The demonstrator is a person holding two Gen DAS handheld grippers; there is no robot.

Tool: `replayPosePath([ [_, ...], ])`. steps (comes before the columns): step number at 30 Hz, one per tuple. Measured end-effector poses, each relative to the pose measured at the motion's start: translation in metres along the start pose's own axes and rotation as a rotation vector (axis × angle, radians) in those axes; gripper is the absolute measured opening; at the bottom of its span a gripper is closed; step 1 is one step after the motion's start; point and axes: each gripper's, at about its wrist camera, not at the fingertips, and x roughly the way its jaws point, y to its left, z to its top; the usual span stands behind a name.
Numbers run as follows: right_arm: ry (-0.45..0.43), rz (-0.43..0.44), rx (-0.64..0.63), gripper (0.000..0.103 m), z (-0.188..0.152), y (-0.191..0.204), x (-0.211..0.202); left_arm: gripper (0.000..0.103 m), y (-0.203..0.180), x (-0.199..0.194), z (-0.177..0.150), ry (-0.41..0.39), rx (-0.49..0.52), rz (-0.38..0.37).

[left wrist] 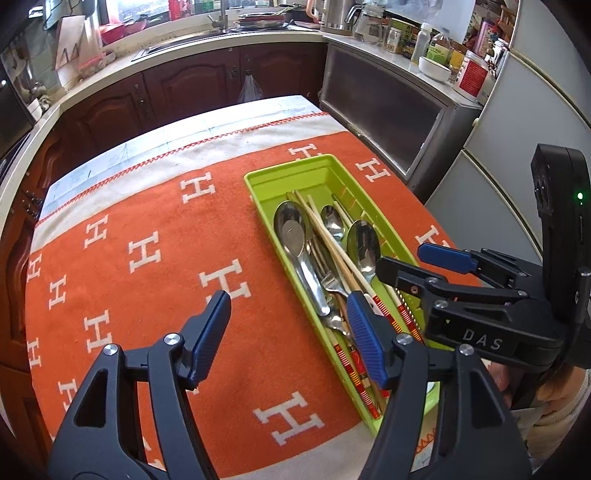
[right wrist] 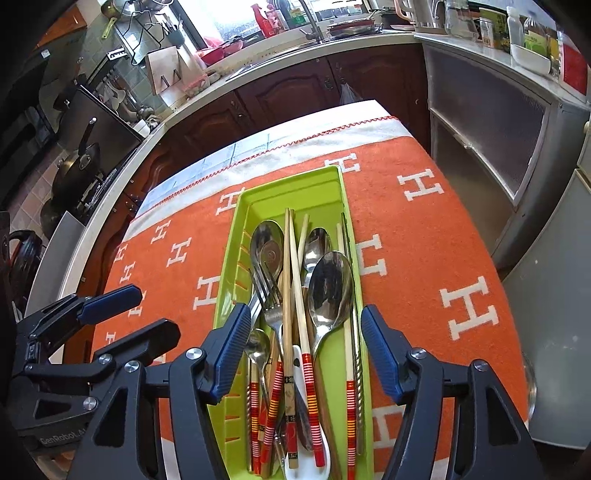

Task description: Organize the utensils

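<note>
A lime green utensil tray (left wrist: 258, 181) (right wrist: 295, 181) lies on an orange cloth with white H marks (left wrist: 147, 258) (right wrist: 424, 258). It holds several steel spoons (left wrist: 291, 229) (right wrist: 328, 288), a fork (right wrist: 271, 302), wooden chopsticks with red striped ends (left wrist: 332, 243) (right wrist: 295, 266) and a white ceramic spoon (right wrist: 306, 454). My left gripper (left wrist: 288, 314) is open and empty, just left of the tray's near end. My right gripper (right wrist: 303, 328) is open and empty, its fingers on either side of the tray over the utensils; it also shows in the left wrist view (left wrist: 413, 266).
A kitchen counter with a sink (left wrist: 177, 44), kettle (left wrist: 334, 14), bottles and a white bowl (left wrist: 434, 68) curves behind the table. A grey cabinet (left wrist: 388, 110) and fridge (left wrist: 524, 110) stand to the right. A stove with pans (right wrist: 74, 170) is at the left.
</note>
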Motion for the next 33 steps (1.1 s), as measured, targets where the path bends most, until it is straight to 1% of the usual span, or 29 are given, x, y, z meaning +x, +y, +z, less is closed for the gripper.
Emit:
replayPosePath([
  [5,0.001,-0.003,-0.011,0.065,-0.007,0.004,-0.008,0.066,0.008,-0.009,-0.013,0.007,-0.027,0.010],
  [8,0.002,-0.010,-0.023,0.067,-0.012,0.008,-0.013,0.071,0.012,-0.014,-0.019,0.011,-0.044,0.012],
  [10,0.000,-0.015,-0.030,0.070,-0.016,0.012,-0.018,0.075,0.015,-0.019,-0.024,0.012,-0.056,0.020],
  [12,0.000,-0.022,-0.034,0.073,-0.019,0.015,-0.022,0.077,0.017,-0.022,-0.028,0.015,-0.068,0.033],
  [14,-0.006,-0.030,-0.039,0.078,-0.023,0.020,-0.028,0.078,0.022,-0.028,-0.033,0.020,-0.090,0.044],
  [16,-0.011,-0.036,-0.044,0.086,-0.026,0.026,-0.034,0.080,0.027,-0.032,-0.037,0.026,-0.107,0.054],
  [18,-0.016,-0.039,-0.053,0.088,-0.028,0.031,-0.040,0.080,0.034,-0.040,-0.043,0.023,-0.132,0.071],
  [20,-0.022,-0.046,-0.071,0.089,-0.032,0.040,-0.048,0.080,0.042,-0.049,-0.049,0.015,-0.157,0.103],
  [23,-0.024,-0.039,-0.095,0.092,-0.036,0.057,-0.059,0.081,0.056,-0.065,-0.059,0.004,-0.202,0.173],
  [25,-0.027,-0.038,-0.113,0.094,-0.038,0.070,-0.066,0.081,0.066,-0.080,-0.065,-0.020,-0.236,0.219],
  [27,-0.034,-0.039,-0.135,0.095,-0.038,0.086,-0.073,0.081,0.075,-0.093,-0.070,-0.037,-0.260,0.246],
  [29,-0.042,-0.039,-0.152,0.096,-0.038,0.102,-0.083,0.081,0.083,-0.108,-0.074,-0.054,-0.288,0.290],
  [33,-0.066,-0.017,-0.174,0.097,-0.033,0.131,-0.106,0.082,0.095,-0.132,-0.079,-0.081,-0.320,0.347],
])
